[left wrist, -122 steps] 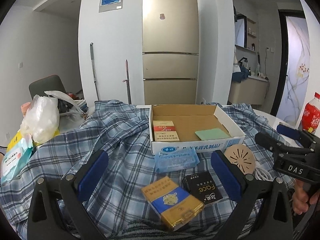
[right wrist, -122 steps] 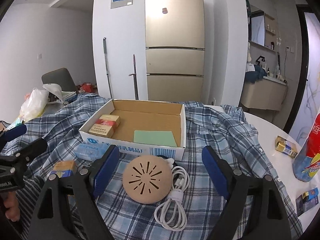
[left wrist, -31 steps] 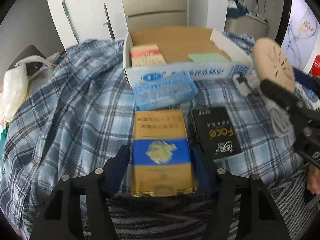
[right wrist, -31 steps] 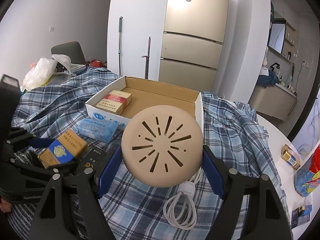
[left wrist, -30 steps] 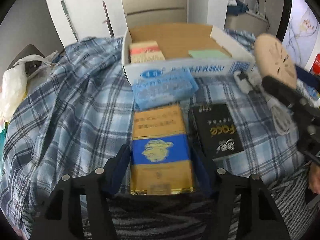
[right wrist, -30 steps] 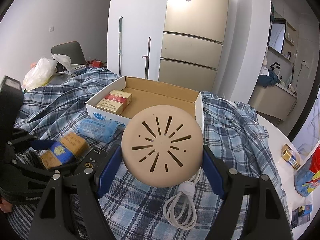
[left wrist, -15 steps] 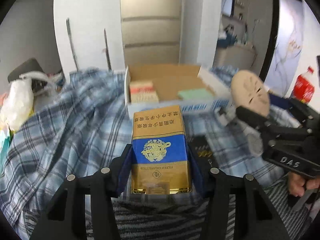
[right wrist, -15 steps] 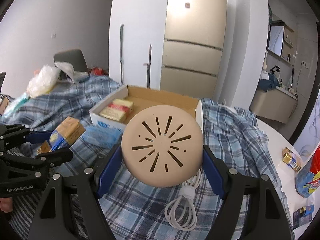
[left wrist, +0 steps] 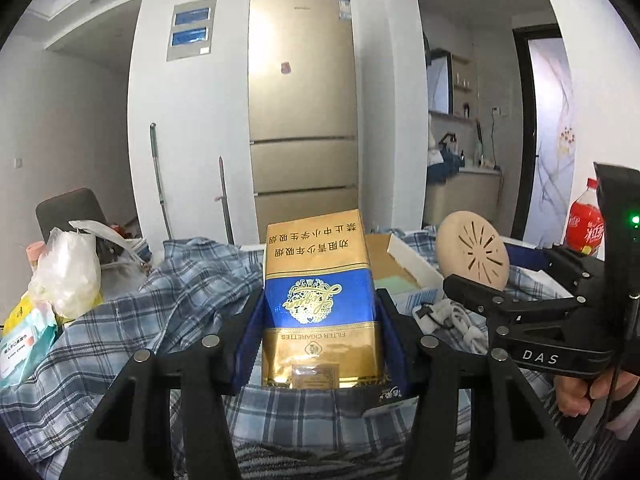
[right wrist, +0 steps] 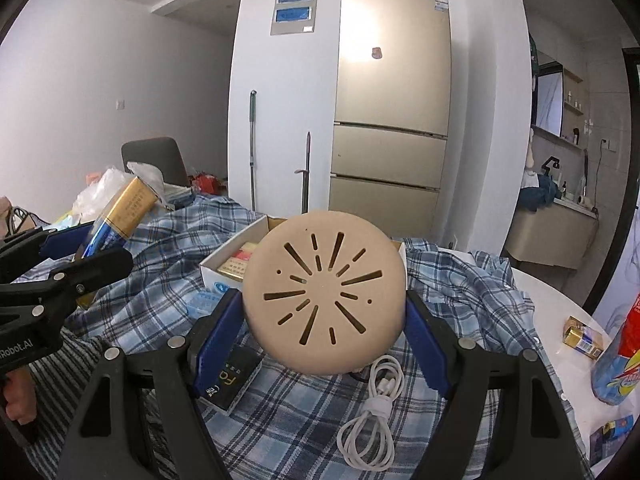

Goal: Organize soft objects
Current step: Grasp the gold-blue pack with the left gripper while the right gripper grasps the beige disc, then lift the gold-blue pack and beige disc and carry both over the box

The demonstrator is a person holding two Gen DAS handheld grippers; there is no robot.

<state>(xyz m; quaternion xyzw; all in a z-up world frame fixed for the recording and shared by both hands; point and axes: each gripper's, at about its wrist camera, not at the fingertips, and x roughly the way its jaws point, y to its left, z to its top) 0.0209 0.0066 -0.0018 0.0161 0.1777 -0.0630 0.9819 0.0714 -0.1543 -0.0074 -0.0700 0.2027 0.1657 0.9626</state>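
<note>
My left gripper (left wrist: 318,332) is shut on a gold and blue cigarette pack (left wrist: 318,296), held clear above the plaid cloth (left wrist: 168,304). From the right wrist view the same cigarette pack (right wrist: 120,216) shows at the left, tilted up. My right gripper (right wrist: 322,320) is shut on a round beige slotted disc (right wrist: 324,296), also lifted; the disc (left wrist: 472,256) appears to the right in the left wrist view. Behind both stands the open cardboard box (right wrist: 224,264) with a red and gold pack (right wrist: 240,260) inside. The held items hide most of the box.
A black pack (right wrist: 232,380) and a coiled white cable (right wrist: 372,420) lie on the cloth under the disc. A red bottle (left wrist: 584,228), a small gold pack (right wrist: 584,338) and a plastic bag (left wrist: 68,268) sit at the table's sides. A fridge (left wrist: 302,120) stands behind.
The left gripper closed on the gold and blue pack and raised it off the cloth, tilting up. The right gripper, holding the disc, rose slightly.
</note>
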